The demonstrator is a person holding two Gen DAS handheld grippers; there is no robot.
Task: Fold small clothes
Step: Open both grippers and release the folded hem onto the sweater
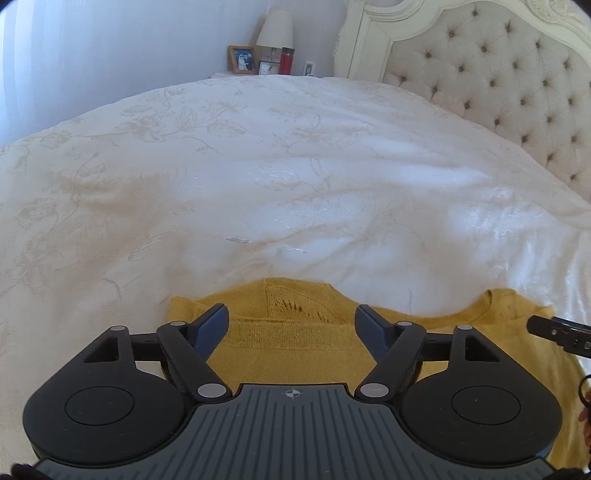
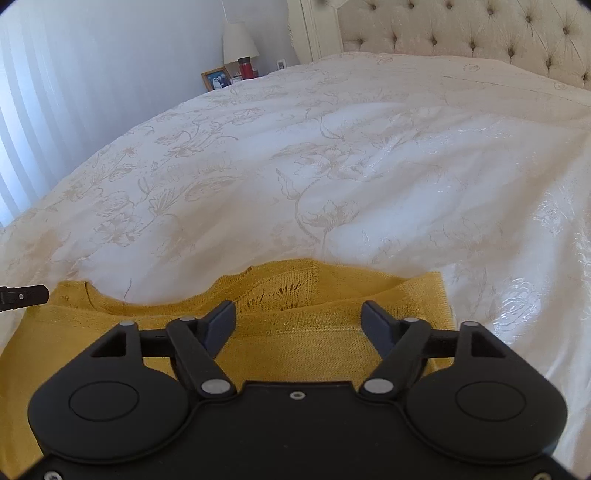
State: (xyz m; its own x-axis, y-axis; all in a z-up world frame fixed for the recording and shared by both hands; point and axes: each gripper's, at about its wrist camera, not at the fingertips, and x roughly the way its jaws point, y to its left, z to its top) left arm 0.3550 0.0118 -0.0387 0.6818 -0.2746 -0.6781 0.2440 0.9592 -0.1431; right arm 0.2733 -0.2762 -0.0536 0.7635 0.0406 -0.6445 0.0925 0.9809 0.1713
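Note:
A yellow knit top (image 1: 291,338) lies flat on the white bedspread (image 1: 258,177), neckline toward the far side. My left gripper (image 1: 291,325) is open and empty, just above the top's left shoulder part. The right gripper's tip (image 1: 546,328) shows at the right edge. In the right wrist view the same yellow top (image 2: 295,332) lies under my right gripper (image 2: 298,319), which is open and empty over the right shoulder part. The left gripper's tip (image 2: 26,295) shows at the left edge.
The bed has a tufted cream headboard (image 1: 498,74) at the far right. A nightstand beyond the bed holds a lamp (image 1: 275,29), a photo frame (image 1: 242,59) and a red bottle (image 1: 286,61). White bedspread (image 2: 332,166) stretches beyond the top.

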